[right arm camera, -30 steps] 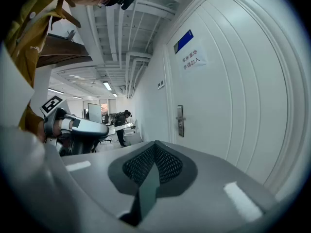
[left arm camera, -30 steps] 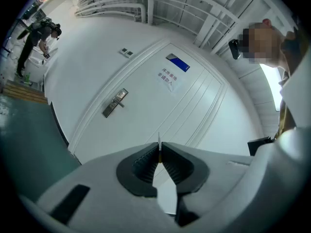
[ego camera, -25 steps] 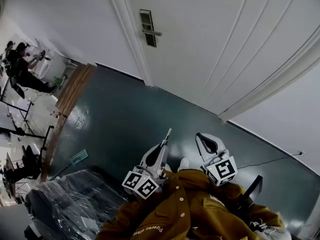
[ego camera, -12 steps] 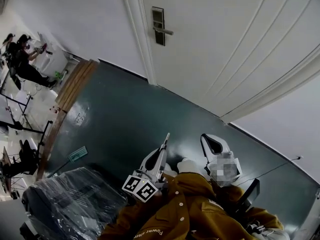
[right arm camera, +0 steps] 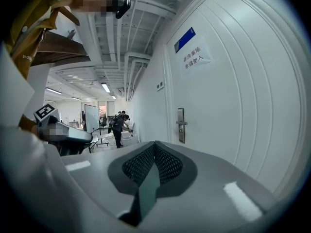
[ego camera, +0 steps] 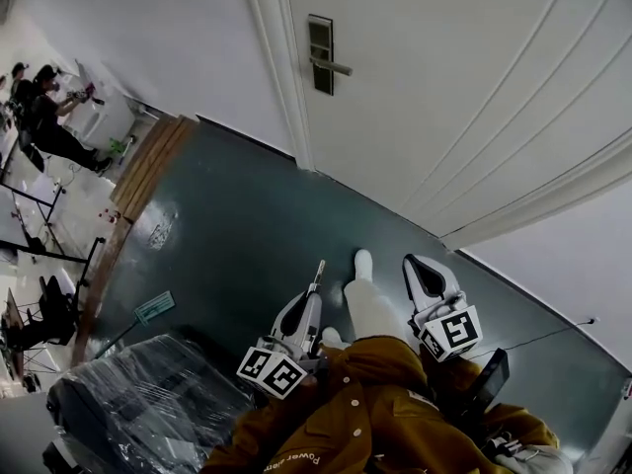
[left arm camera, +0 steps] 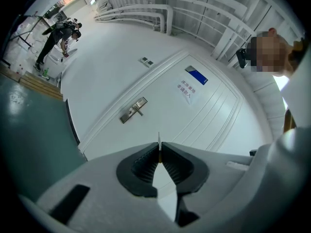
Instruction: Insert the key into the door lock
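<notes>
head view / left gripper [ego camera: 315, 292]: low, close to the person's jacket [ego camera: 375, 413], over the dark floor [ego camera: 237, 215]. A thin key [ego camera: 319, 271] sticks out past its tips, aimed roughly at the door [ego camera: 474, 87].
head view / right gripper [ego camera: 423, 270]: beside the left one, nothing visible in it.
head view / door lock [ego camera: 320, 54]: dark plate with a lever handle [ego camera: 336, 66] at the door's edge, well apart from both grippers.
left gripper view / jaws: pinching the key. Blade is seen edge-on and pokes just past the tips. Door lock is far ahead, left of the key's line.
right gripper view / jaws: pressed together, nothing between. Door lock visible ahead on the door.
stage: my read is approach; insertion not started.
risk 1: thin blade, short pinch. If the tip hits the plate or lever handle instead of the keyway, the key could twist or slip out of the jaws.
risk 2: keyway too small to find in any view. Blade orientation against the slot is unknown, so it may jam.
risk 3: key line is off the door lock and needs re-aiming on the way in.
</notes>
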`<state>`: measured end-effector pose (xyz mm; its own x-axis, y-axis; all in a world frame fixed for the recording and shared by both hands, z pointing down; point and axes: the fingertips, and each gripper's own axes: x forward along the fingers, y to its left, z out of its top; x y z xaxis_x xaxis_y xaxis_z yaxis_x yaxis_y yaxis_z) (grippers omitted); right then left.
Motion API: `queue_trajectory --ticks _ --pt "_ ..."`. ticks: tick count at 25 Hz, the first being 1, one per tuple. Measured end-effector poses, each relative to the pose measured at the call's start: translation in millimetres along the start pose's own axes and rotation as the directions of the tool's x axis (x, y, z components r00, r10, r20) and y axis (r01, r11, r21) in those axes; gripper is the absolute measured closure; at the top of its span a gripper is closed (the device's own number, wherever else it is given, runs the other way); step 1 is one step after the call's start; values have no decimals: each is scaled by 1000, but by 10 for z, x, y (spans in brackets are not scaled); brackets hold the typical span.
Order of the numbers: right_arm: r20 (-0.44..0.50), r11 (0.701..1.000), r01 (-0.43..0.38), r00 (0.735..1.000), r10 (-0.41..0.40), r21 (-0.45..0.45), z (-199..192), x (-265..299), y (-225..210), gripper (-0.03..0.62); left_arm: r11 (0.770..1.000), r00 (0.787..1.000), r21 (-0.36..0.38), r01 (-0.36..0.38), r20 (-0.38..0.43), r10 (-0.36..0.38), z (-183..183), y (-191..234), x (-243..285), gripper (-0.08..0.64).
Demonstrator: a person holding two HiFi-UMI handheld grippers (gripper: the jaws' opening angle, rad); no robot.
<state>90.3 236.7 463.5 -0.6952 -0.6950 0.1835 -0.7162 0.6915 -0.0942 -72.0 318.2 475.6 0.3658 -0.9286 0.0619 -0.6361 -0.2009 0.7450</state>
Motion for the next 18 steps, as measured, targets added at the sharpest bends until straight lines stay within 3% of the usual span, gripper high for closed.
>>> queue_trajectory --ticks 9,18 --pt "29 998 -42 999 43 -42 325 1181 -1178 586 1000 1000 14 -28 -14 28 446 286 1546 534" --pt "50 990 -118 991 122 -76 895 1958 -1871 586 996 996 -18 -87 29 87 831 435 2532 534"
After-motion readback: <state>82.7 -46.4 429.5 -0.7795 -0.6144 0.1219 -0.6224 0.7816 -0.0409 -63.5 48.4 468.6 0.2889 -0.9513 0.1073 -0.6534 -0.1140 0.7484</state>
